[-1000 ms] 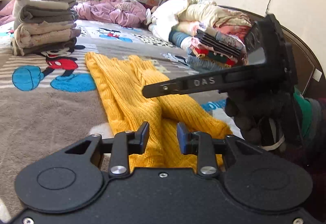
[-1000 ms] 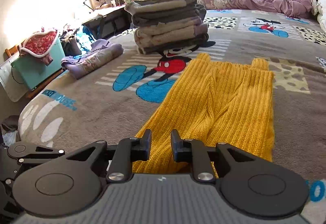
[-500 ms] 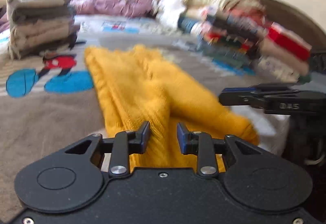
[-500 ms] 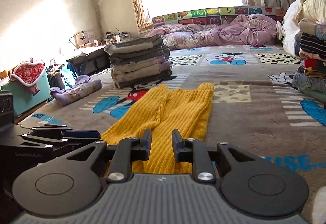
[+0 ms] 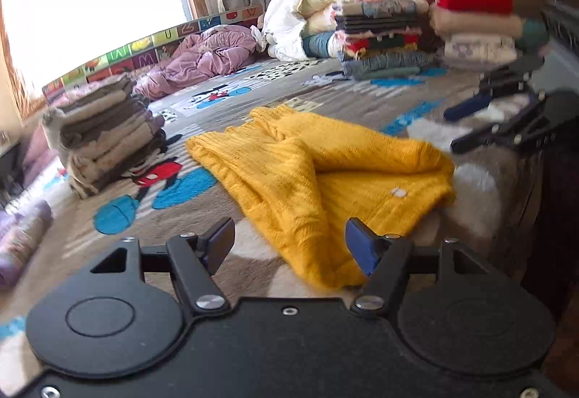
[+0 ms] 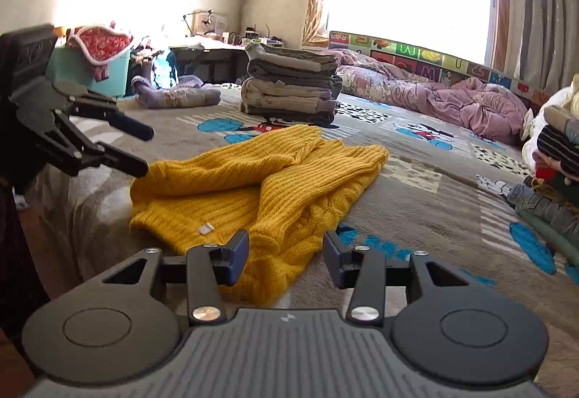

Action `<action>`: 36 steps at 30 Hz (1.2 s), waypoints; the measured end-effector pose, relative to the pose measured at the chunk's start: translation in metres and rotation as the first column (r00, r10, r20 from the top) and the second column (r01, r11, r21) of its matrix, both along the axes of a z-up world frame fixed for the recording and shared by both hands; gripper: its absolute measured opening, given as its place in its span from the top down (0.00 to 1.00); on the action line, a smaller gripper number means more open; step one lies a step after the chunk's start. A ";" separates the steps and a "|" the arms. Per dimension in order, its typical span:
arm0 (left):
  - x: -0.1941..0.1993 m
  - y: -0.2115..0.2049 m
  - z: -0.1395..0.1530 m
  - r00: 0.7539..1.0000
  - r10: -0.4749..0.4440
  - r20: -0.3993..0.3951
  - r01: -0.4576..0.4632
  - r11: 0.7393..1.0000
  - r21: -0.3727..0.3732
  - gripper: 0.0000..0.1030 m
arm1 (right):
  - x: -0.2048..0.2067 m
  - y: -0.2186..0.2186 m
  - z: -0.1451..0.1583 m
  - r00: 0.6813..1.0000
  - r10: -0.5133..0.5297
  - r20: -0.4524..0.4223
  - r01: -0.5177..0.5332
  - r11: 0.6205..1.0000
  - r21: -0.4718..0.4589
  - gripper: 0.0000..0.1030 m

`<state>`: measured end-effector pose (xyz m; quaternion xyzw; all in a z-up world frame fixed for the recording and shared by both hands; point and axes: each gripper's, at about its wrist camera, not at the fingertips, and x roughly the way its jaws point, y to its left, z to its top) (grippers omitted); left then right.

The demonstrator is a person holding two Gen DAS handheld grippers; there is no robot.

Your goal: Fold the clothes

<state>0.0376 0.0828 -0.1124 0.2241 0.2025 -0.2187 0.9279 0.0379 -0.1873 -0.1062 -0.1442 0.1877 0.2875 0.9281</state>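
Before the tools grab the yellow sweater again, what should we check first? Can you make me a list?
1. Left tool open and holding nothing: ok, its jaws are spread wide.
2. Right tool open and holding nothing: ok, also spread wide.
3. Yellow sweater lying flat and neat: not ok, its layers are bunched and crossed over each other.
4. A sweater edge near each tool: ok, yellow knit lies just ahead of both.
5. Nothing else lying on the sweater: ok, only its small white tag shows.
6. Folded gray stack out of the way: ok, it stands behind the sweater, apart from it.
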 end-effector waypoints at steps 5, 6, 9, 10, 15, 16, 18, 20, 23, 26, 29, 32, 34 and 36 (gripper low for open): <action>-0.009 -0.016 -0.039 0.995 -0.081 0.049 0.059 0.935 0.351 0.35 | -0.013 0.017 -0.020 0.998 0.048 0.051 -0.035 0.971 -0.236 0.49; -0.007 -0.021 -0.045 0.993 -0.102 0.058 0.071 0.919 0.388 0.35 | -0.013 0.023 -0.028 0.997 0.058 0.055 -0.040 0.957 -0.286 0.49; 0.001 -0.029 -0.052 0.985 -0.122 0.121 0.063 0.911 0.407 0.35 | -0.013 0.037 -0.040 0.989 0.093 0.118 -0.047 0.936 -0.349 0.49; 0.005 -0.031 -0.055 0.982 -0.129 0.139 0.061 0.909 0.412 0.35 | -0.014 0.041 -0.043 0.984 0.105 0.142 -0.047 0.930 -0.365 0.49; 0.006 -0.044 -0.065 0.947 -0.192 0.258 0.041 0.868 0.494 0.35 | -0.010 0.059 -0.053 0.959 0.133 0.249 -0.013 0.902 -0.431 0.46; 0.006 -0.043 -0.065 0.942 -0.199 0.270 0.040 0.867 0.497 0.35 | -0.010 0.061 -0.054 0.953 0.139 0.270 -0.005 0.896 -0.443 0.45; 0.006 -0.042 -0.066 0.933 -0.213 0.291 0.040 0.863 0.503 0.35 | -0.011 0.064 -0.054 0.942 0.152 0.300 0.005 0.886 -0.464 0.45; 0.006 -0.039 -0.070 0.933 -0.225 0.282 0.051 0.856 0.514 0.35 | -0.012 0.064 -0.057 0.940 0.169 0.297 -0.006 0.878 -0.478 0.45; 0.003 -0.034 -0.072 0.931 -0.243 0.271 0.063 0.841 0.537 0.36 | -0.014 0.063 -0.063 0.936 0.169 0.309 -0.003 0.882 -0.471 0.45; 0.001 -0.030 -0.072 0.926 -0.229 0.300 0.019 0.822 0.569 0.35 | -0.020 0.064 -0.060 0.932 0.189 0.309 -0.002 0.855 -0.519 0.45; 0.005 -0.035 -0.074 0.917 -0.222 0.333 0.011 0.845 0.534 0.35 | -0.015 0.063 -0.060 0.916 0.195 0.350 0.031 0.836 -0.548 0.41; -0.001 -0.043 -0.076 0.898 -0.252 0.360 0.016 0.838 0.546 0.35 | -0.010 0.057 -0.048 0.905 0.190 0.380 0.037 0.857 -0.515 0.43; 0.000 -0.044 -0.081 0.893 -0.264 0.364 0.019 0.832 0.555 0.36 | -0.009 0.054 -0.052 0.903 0.238 0.357 -0.002 0.834 -0.552 0.42; 0.001 -0.046 -0.083 0.890 -0.266 0.370 0.019 0.834 0.552 0.36 | -0.010 0.054 -0.064 0.891 0.293 0.347 -0.026 0.796 -0.605 0.45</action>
